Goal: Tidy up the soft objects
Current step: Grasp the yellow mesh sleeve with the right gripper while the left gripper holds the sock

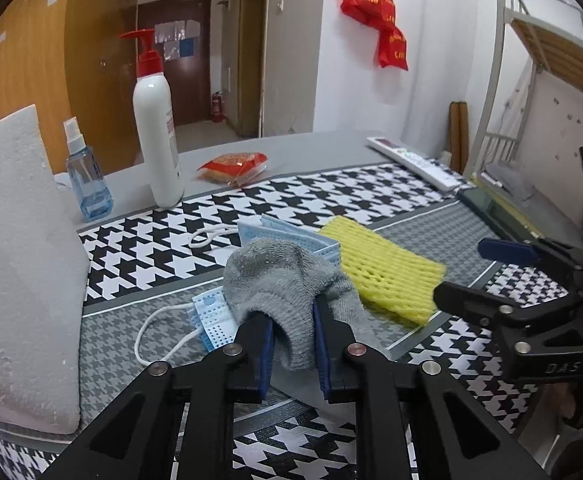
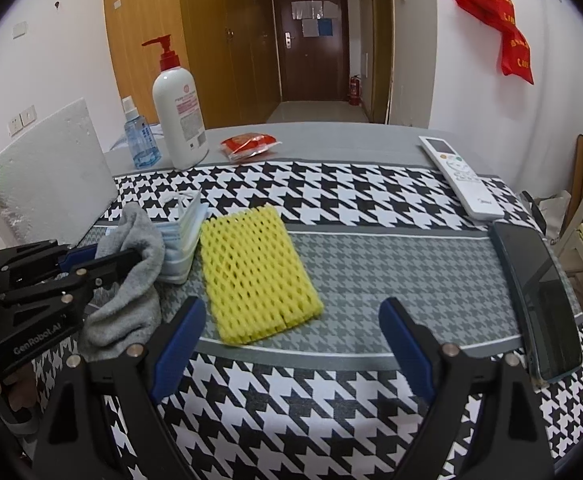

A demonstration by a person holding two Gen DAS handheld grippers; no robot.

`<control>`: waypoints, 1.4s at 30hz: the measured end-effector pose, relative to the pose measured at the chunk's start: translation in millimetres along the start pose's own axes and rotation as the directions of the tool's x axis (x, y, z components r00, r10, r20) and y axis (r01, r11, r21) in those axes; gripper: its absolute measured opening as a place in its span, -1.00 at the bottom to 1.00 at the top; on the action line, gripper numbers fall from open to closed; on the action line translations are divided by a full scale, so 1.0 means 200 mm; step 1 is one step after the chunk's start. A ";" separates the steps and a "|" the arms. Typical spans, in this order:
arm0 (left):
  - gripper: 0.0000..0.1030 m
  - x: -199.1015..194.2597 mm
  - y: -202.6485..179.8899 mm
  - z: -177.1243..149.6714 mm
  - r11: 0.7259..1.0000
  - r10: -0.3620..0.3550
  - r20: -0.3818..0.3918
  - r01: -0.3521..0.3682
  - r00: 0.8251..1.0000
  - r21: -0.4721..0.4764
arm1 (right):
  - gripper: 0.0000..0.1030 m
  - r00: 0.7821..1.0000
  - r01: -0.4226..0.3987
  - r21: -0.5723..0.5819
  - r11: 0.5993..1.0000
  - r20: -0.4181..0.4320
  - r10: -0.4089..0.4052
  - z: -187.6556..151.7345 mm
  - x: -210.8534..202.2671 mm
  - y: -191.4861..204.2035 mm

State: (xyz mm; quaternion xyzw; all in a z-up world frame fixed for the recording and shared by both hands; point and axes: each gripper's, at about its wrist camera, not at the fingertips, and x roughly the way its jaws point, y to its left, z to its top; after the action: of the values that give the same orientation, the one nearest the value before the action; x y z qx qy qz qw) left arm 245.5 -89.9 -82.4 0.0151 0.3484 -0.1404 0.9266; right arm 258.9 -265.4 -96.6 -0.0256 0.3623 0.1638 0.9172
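Observation:
A grey sock (image 1: 279,276) lies bunched on the houndstooth cloth, partly over blue face masks (image 1: 287,236). My left gripper (image 1: 294,336) is shut on the sock's near end, its blue pads pressing both sides; the right wrist view shows this grip (image 2: 103,258) from the side, with the sock (image 2: 131,304) draped below. Another mask (image 1: 211,320) sticks out under the sock. Just right of the masks (image 2: 183,236) a yellow foam net (image 2: 255,272) lies flat. My right gripper (image 2: 291,312) stands open at the net's near edge, holding nothing.
A white foam block (image 1: 19,260) stands at the left. Behind are a pump bottle (image 1: 157,136), a blue spray bottle (image 1: 87,184) and a red snack packet (image 1: 233,164). A white remote (image 2: 459,176) and a dark phone (image 2: 539,300) lie along the right edge.

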 end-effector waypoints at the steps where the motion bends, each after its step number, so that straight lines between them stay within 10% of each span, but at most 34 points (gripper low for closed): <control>1: -0.63 -0.01 0.01 0.00 1.000 -0.011 0.005 0.011 1.000 -0.009 | 0.77 1.000 -0.003 -0.003 1.000 0.000 0.003 0.01 0.00 0.01; 21: -0.63 -0.05 0.05 -0.01 0.995 -0.068 0.033 0.070 0.997 -0.071 | 0.76 0.995 -0.028 -0.109 0.994 -0.094 0.017 0.05 0.18 0.13; 31: -0.63 -0.06 0.04 -0.02 0.996 -0.057 0.040 0.060 0.998 -0.061 | -0.29 0.991 -0.020 -0.112 0.993 -0.132 0.005 0.04 0.21 0.13; 42: -0.63 -0.10 0.07 -0.01 0.992 -0.082 0.067 0.088 0.994 -0.089 | -0.53 0.998 -0.022 -0.087 0.996 -0.068 0.016 0.04 0.09 0.10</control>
State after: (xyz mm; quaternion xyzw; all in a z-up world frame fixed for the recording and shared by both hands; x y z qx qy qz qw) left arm 233.6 -71.4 -71.1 -0.0467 0.3253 -0.1641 0.9301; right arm 269.3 -240.5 -101.1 -0.0680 0.3857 0.1873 0.9008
